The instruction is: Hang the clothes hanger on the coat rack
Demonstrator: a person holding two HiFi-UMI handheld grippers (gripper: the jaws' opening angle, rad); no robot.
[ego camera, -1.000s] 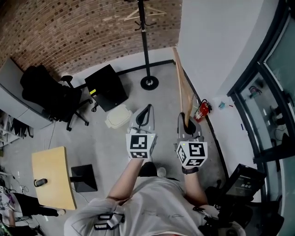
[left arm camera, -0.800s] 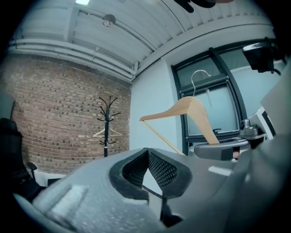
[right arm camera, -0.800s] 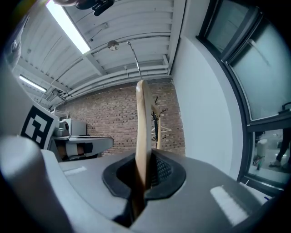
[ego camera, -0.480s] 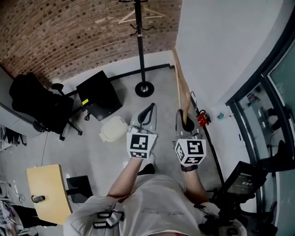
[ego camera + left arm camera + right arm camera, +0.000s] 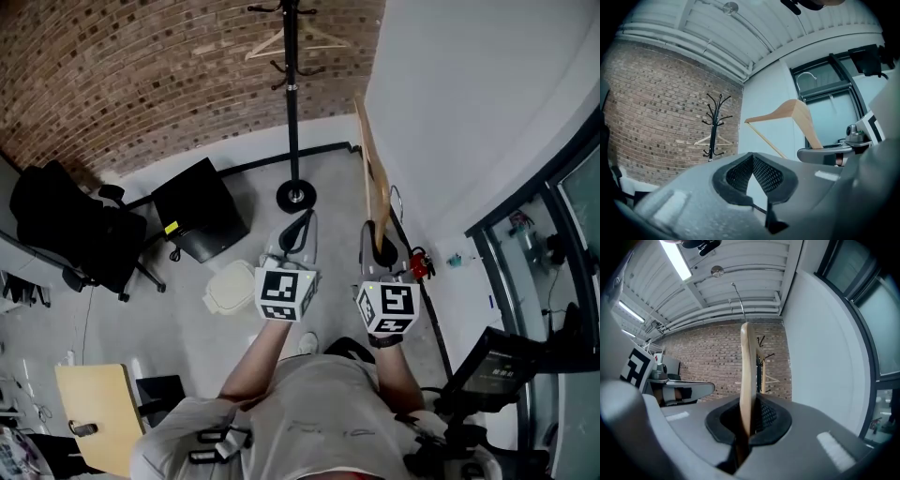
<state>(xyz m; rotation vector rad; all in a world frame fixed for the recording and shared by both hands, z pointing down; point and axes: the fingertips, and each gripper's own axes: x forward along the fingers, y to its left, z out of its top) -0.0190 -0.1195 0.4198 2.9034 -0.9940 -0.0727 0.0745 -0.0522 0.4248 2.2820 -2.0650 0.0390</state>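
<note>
The right gripper [image 5: 378, 246] is clamped on one arm of a pale wooden clothes hanger [image 5: 372, 178], held in the air beside the white wall, apart from the black metal coat rack [image 5: 292, 103] standing on the floor's brick-wall edge. The left gripper [image 5: 296, 232] has its jaws together, empty.
</note>
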